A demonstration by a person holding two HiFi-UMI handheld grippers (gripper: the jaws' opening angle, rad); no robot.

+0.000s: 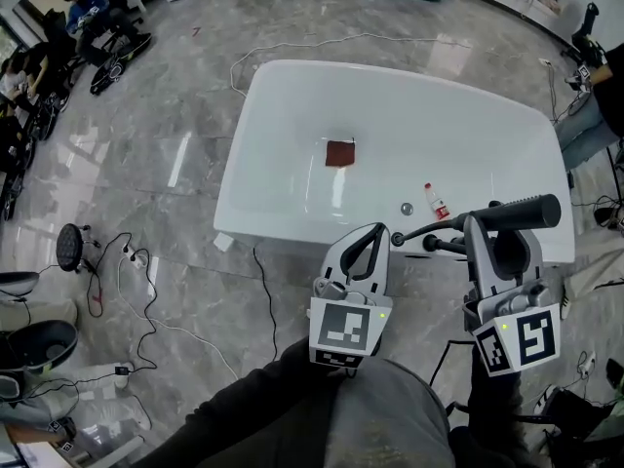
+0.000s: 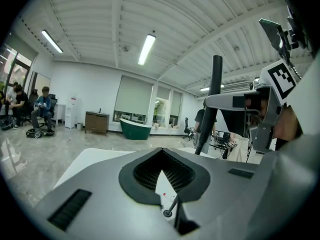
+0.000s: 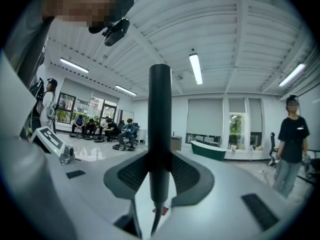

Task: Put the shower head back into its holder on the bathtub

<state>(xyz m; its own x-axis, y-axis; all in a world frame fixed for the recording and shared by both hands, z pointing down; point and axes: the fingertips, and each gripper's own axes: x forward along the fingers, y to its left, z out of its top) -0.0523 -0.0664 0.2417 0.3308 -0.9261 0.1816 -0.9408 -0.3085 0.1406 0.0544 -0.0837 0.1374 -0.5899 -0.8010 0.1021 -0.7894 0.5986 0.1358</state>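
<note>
The white bathtub lies ahead of us at twelve o'clock, our left gripper closed on nothing at its near rim, our right gripper at four o'clock clamped on the dark shower head. Its hose runs toward nine o'clock; we judge a tug there could twist it in the jaws and spoil the seating.

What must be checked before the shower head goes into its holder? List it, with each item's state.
1. Right tongs shut on the shower head: ok.
2. Left tongs free: ok, shut on nothing.
3. Holder spotted: cannot tell; dark fittings stand at the near rim of the bathtub, but which one is the holder is unclear.
4. Path clear: cannot tell; a bottle lies near those fittings.
</note>
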